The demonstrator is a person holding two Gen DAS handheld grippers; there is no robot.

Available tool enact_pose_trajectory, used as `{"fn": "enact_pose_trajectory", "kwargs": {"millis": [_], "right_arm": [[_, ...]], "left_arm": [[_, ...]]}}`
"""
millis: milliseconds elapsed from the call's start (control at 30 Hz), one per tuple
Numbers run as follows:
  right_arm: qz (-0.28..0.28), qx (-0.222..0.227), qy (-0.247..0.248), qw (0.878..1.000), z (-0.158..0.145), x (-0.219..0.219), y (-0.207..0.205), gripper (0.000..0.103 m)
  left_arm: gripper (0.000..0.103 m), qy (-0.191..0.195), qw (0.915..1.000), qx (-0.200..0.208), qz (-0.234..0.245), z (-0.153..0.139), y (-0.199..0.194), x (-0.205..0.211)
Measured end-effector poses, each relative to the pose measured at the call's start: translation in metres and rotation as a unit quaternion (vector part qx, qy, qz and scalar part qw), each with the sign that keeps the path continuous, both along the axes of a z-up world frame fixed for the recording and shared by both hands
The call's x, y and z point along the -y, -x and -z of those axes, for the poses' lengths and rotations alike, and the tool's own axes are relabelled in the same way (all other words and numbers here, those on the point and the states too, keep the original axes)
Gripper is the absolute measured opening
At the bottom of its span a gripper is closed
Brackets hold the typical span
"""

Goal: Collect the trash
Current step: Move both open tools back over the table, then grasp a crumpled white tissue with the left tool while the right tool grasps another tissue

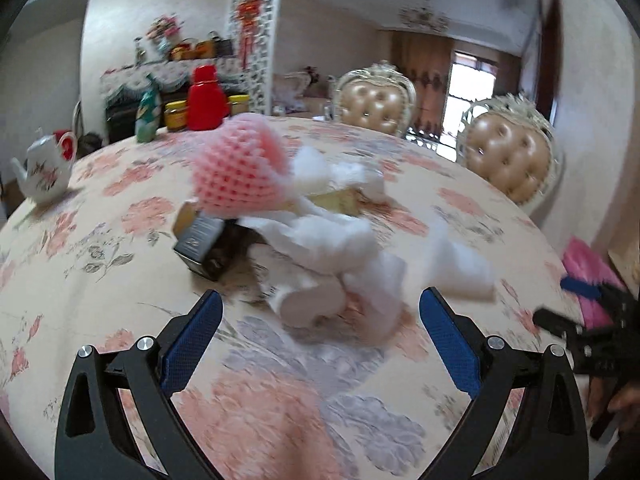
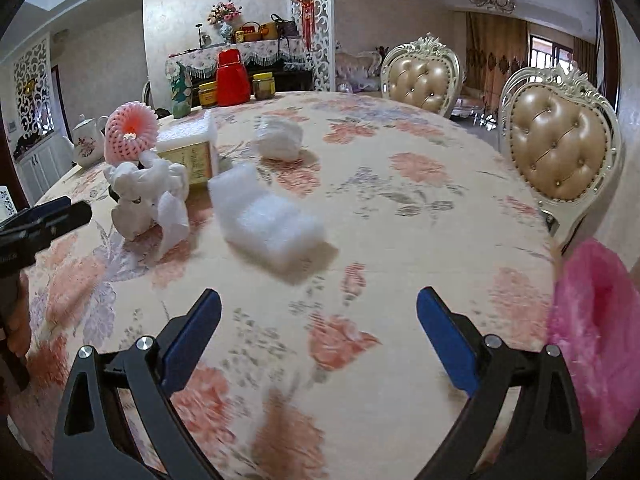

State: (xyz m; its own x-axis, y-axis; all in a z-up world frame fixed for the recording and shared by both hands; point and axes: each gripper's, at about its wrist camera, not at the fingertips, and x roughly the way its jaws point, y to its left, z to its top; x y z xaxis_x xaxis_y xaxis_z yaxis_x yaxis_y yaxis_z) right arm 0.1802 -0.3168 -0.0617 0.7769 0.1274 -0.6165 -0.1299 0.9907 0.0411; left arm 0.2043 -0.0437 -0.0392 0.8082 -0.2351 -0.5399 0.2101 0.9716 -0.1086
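The crumpled white tissue lies on the counter just ahead of the left hand-held gripper, whose blue pads stand wide apart with nothing between them. To take it cleanly, I judge the pads should straddle the bulkiest fold and close low, near the cloth (a soft wad slips if pinched at its edge). The tissue looks loose, creased and light, touching a dark small box on its far left side, with a pink foam fruit net behind that. A white foam sheet lies to the tissue's right, ahead of the right hand-held gripper, which is likewise spread and empty. A second tissue ball sits farther back. A pink bag hangs at the counter's edge, well right of the tissue, probably the place for the trash.
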Motion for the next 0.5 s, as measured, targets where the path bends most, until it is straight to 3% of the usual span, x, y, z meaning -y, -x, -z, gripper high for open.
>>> {"fn": "enact_pose_trajectory", "kwargs": {"millis": [400, 433, 500], "right_arm": [[-0.044, -0.018, 0.012, 0.999, 0.001, -0.031, -0.024, 0.095], [-0.051, -0.020, 0.015, 0.998, 0.001, -0.035, -0.026, 0.095], [-0.067, -0.020, 0.016, 0.997, -0.002, -0.043, -0.028, 0.095]], "left_arm": [[0.092, -0.005, 0.9999, -0.012, -0.001, 0.002, -0.048, 0.021], [0.090, -0.004, 0.9999, -0.013, -0.001, 0.004, -0.052, 0.022], [0.074, -0.008, 0.9999, -0.015, -0.001, 0.007, -0.056, 0.023]]}}
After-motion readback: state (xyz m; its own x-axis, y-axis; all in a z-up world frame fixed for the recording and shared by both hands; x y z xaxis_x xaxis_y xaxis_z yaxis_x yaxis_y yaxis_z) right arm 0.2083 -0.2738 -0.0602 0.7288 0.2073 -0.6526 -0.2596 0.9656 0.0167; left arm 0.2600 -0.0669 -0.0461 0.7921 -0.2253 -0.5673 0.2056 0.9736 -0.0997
